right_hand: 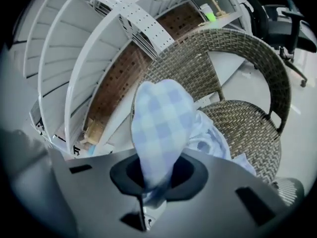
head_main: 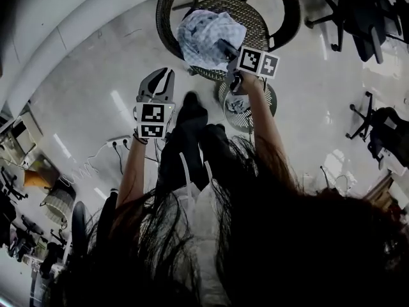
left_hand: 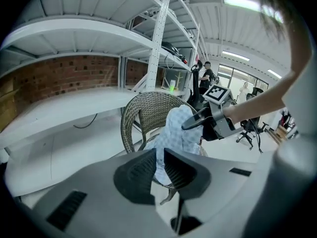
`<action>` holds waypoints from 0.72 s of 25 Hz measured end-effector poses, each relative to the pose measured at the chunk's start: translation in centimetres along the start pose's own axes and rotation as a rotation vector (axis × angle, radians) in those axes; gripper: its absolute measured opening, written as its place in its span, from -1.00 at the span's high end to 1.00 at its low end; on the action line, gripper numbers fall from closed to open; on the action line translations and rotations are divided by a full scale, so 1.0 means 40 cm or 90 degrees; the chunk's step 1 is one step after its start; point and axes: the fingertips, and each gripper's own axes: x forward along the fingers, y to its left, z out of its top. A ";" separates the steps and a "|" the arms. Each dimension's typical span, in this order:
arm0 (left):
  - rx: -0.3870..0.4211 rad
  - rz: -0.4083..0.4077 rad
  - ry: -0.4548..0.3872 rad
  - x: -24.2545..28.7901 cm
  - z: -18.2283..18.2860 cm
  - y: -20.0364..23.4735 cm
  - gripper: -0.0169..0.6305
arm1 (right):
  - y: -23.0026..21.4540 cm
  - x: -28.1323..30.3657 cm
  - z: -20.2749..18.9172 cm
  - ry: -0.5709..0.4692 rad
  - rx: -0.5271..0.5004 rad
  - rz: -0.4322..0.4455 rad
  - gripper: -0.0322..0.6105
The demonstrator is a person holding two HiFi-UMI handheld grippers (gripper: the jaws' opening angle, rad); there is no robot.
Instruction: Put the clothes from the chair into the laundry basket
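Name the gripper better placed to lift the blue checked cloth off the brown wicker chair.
Right. The right gripper is shut on a fold of the blue checked cloth above the brown wicker chair; the left gripper hangs short of it, jaws apart, empty.

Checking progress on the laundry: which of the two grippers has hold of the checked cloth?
The right gripper: its jaws pinch the blue checked cloth over the wicker chair. The left gripper is open, with nothing between its jaws.
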 end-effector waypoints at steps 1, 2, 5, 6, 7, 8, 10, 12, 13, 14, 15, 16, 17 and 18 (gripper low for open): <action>0.004 -0.002 -0.002 -0.006 0.014 -0.005 0.76 | 0.021 -0.022 0.008 -0.006 -0.001 0.006 0.70; 0.009 -0.003 -0.005 -0.012 0.029 -0.011 0.76 | 0.041 -0.045 0.016 -0.012 -0.003 0.011 0.70; 0.016 -0.004 -0.014 -0.028 0.074 -0.033 0.76 | 0.095 -0.121 0.034 -0.027 -0.016 0.024 0.70; 0.015 -0.004 -0.017 -0.032 0.086 -0.041 0.76 | 0.110 -0.149 0.038 -0.032 -0.022 0.027 0.70; 0.013 -0.004 -0.020 -0.036 0.097 -0.049 0.76 | 0.125 -0.176 0.042 -0.037 -0.028 0.030 0.70; 0.012 -0.004 -0.024 -0.039 0.109 -0.057 0.76 | 0.139 -0.204 0.046 -0.042 -0.032 0.034 0.70; 0.016 -0.004 -0.035 -0.049 0.139 -0.078 0.76 | 0.166 -0.263 0.052 -0.056 -0.034 0.044 0.70; 0.025 -0.005 -0.043 -0.066 0.166 -0.105 0.76 | 0.193 -0.324 0.051 -0.068 -0.037 0.055 0.70; 0.027 -0.004 -0.047 -0.077 0.178 -0.118 0.76 | 0.205 -0.355 0.050 -0.074 -0.039 0.061 0.70; 0.029 -0.003 -0.052 -0.089 0.190 -0.130 0.76 | 0.218 -0.384 0.048 -0.080 -0.040 0.066 0.70; 0.029 -0.002 -0.057 -0.102 0.202 -0.141 0.76 | 0.230 -0.413 0.047 -0.086 -0.041 0.071 0.70; 0.030 0.000 -0.062 -0.115 0.213 -0.153 0.76 | 0.241 -0.442 0.044 -0.093 -0.041 0.076 0.70; 0.031 0.001 -0.067 -0.128 0.223 -0.166 0.76 | 0.251 -0.471 0.040 -0.100 -0.041 0.081 0.70; 0.031 0.002 -0.074 -0.141 0.232 -0.180 0.76 | 0.260 -0.500 0.035 -0.108 -0.040 0.086 0.70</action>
